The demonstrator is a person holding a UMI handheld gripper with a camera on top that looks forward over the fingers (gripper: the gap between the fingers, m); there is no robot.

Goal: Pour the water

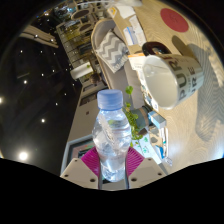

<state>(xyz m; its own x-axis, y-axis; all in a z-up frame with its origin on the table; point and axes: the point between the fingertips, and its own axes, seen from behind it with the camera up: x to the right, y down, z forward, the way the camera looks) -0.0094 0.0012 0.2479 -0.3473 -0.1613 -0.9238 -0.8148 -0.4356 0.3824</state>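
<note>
One water bottle (pixel 112 135) clamped in hand-held gripper (pixel 113 160), white mug (pixel 168 80) beyond

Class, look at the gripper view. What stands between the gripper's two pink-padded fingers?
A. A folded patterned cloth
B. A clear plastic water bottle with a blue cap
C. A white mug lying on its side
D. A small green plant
B: the clear bottle, blue cap still on, stands upright between the gripper fingers, while the white mug sits beyond it.
</note>
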